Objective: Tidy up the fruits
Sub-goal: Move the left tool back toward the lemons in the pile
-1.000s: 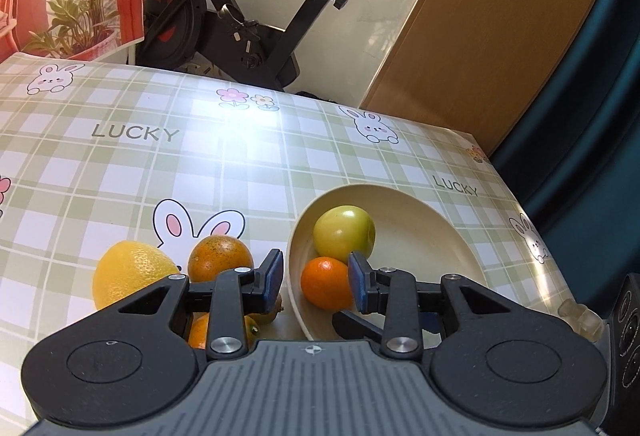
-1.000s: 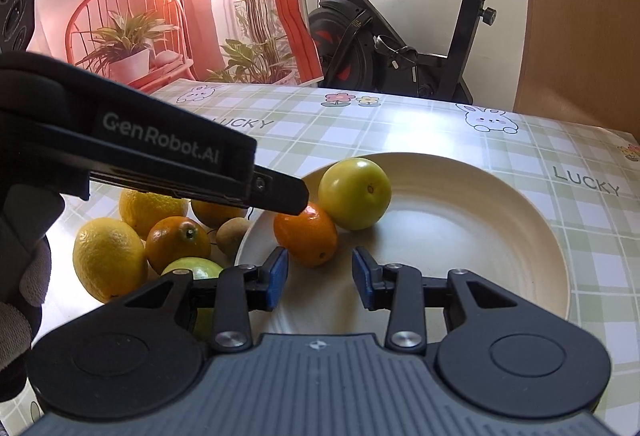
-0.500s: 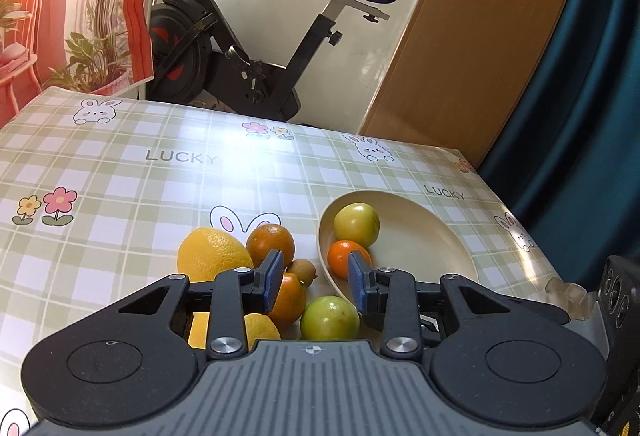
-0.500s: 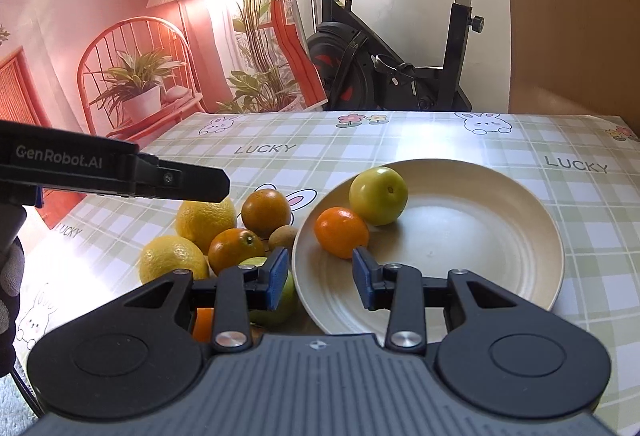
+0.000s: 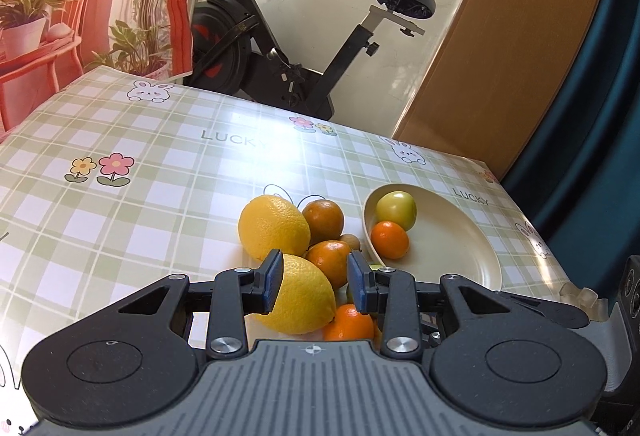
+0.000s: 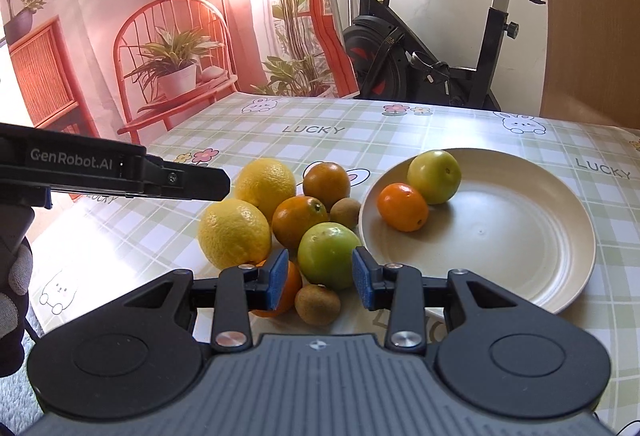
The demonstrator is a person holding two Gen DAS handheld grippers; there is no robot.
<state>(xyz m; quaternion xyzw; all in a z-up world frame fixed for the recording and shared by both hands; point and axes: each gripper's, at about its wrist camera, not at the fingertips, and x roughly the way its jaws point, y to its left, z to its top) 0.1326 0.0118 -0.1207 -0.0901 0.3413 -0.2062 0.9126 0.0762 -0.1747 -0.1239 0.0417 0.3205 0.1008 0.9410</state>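
Note:
A cream plate (image 6: pixel 520 256) holds a green apple (image 6: pixel 434 176) and a small orange (image 6: pixel 402 206). Left of it lies a heap of fruit: two lemons (image 6: pixel 234 234), oranges (image 6: pixel 300 222), a green apple (image 6: pixel 328 255) and kiwis (image 6: pixel 318 304). My right gripper (image 6: pixel 320 274) hovers open over the near green apple and holds nothing. My left gripper (image 5: pixel 316 276) is open above the near lemon (image 5: pixel 296 296) and an orange (image 5: pixel 330 262), gripping neither. The plate (image 5: pixel 460 248) lies to its right. One left finger (image 6: pixel 192 183) reaches in from the left of the right wrist view.
The table wears a green checked cloth (image 5: pixel 160 163) with rabbits and "LUCKY" print. An exercise bike (image 5: pixel 280 47) stands behind the far edge, beside a wooden panel (image 5: pixel 500 55) and a dark curtain (image 5: pixel 592 115). A gloved hand (image 6: pixel 16 276) shows at the left.
Both grippers have drawn back from the plate and risen a little, so more of the fruit heap shows. The left one shifted from the plate's edge over to the lemons.

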